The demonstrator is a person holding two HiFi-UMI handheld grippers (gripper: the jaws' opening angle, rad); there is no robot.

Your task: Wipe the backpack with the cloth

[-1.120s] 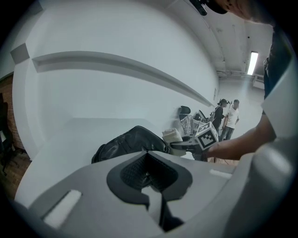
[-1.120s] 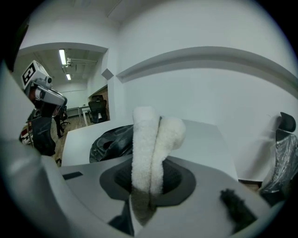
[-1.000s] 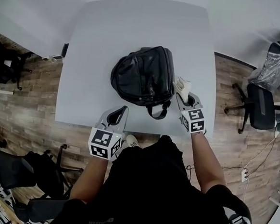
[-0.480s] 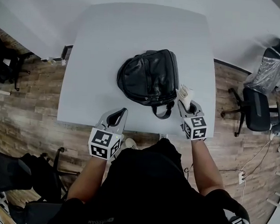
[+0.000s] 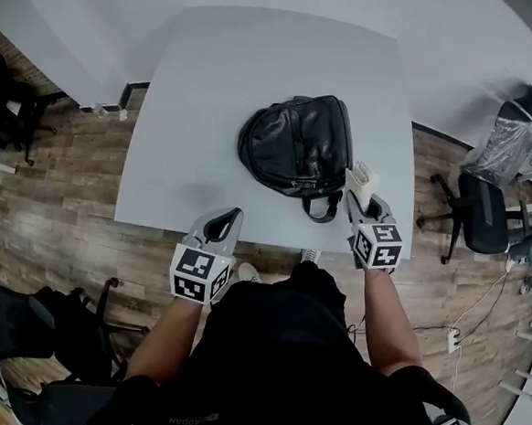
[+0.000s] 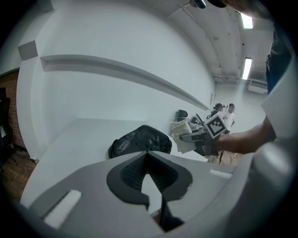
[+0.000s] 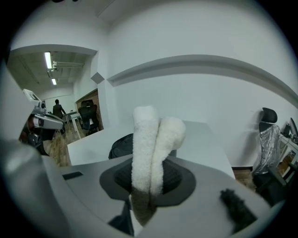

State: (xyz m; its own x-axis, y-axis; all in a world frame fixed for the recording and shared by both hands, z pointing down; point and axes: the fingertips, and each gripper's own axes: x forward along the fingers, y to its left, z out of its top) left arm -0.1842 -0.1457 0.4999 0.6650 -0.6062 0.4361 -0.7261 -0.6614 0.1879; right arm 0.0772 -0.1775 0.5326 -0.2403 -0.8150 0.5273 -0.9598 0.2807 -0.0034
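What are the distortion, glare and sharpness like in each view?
Head view: fisheye curves the room around the table; even light, soft shadow beside the backpack. Left gripper view: dark round vignette, bright ceiling lamps. Right gripper view: the cloth is close yet fairly sharp.

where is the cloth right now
Clamped in the right gripper, the cloth sits just right of the backpack in the head view.

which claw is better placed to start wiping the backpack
Right. The right claw is shut on the cloth, just beside the backpack. The left claw is shut, empty, and back at the near edge of the table.
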